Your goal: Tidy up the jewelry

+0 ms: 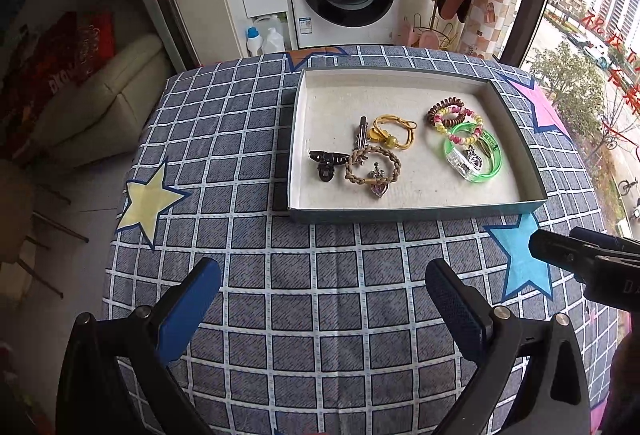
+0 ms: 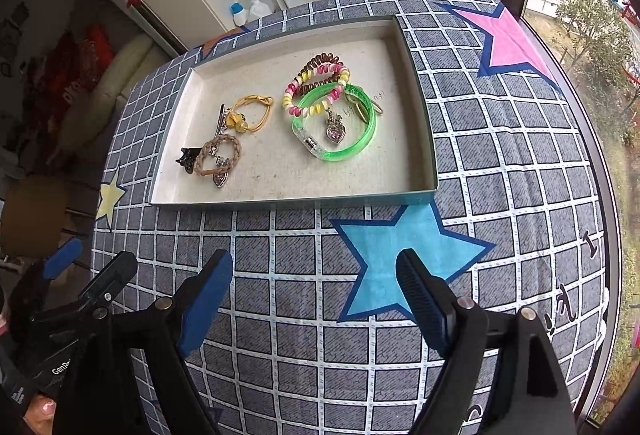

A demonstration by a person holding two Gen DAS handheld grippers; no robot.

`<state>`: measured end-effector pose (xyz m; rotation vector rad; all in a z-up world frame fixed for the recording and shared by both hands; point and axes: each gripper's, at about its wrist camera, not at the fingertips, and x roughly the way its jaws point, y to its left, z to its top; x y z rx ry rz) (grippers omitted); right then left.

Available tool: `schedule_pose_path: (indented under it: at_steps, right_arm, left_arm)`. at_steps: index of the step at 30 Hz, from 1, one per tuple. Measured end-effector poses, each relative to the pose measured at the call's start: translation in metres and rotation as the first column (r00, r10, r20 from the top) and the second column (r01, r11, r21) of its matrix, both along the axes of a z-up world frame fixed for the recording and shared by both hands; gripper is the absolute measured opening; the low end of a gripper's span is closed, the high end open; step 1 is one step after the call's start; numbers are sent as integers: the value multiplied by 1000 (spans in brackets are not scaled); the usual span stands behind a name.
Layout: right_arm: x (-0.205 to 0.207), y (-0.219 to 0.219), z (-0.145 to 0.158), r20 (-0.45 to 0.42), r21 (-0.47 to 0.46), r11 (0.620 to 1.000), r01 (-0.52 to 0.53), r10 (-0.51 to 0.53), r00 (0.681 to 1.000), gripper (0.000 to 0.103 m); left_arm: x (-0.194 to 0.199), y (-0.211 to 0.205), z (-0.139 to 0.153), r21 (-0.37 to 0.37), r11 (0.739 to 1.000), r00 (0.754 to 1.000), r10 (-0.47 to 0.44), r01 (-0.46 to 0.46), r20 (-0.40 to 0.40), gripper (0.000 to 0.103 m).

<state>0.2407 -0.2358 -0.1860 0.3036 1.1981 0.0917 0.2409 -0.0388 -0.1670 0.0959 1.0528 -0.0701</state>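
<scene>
Table under a grey-blue checked cloth (image 1: pixel 320 275) with white grid lines and printed stars: yellow near the left edge, pink at the far right corner, blue toward the near right, orange at the far edge. Only one thing sits directly on it: a shallow rectangular teal-walled tray with a white lining (image 1: pixel 416 214), toward the far right.

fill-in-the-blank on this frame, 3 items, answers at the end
1. All the jewelry lies inside the shallow ____.
2. The green bangle lies partly under the pink and yellow ____ hair tie.
3. Both the left gripper and the right gripper are ____ and hold nothing.

Answers: box; spiral; open
</scene>
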Motion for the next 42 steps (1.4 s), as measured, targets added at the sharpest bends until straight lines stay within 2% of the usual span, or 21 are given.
schedule_pose_path:
  at_steps: [8,16,21,27,30,42]
  right_arm:
    - [-55,11,36,97,-76,997,20,-12,995,87]
    - [-91,19,75,195,-132,990,47,-20,981,87]
    - [-110,25,98,239,-178,983,43,0,971,87]
    - [-140,28,124,314,-218,975,31,40,948,87]
    - [-153,28,134,354,-235,971,33,54,934,87]
    - [-174,24,154,407,-243,965,100,8,914,87]
  left_arm:
    - [-48,13,29,-20,1000,999,-4,4,39,103]
    - [-83,21,66,-19,1000,994,16,-14,113,103]
    - [-102,23,86,-43,998,987,52,-46,149,103]
    - [-127,19,109,-38,997,972,75,-69,221,103]
    - [-136,18,116,-43,996,968,86,-78,237,103]
    - [-155,14,126,-24,998,963,60,-55,263,103]
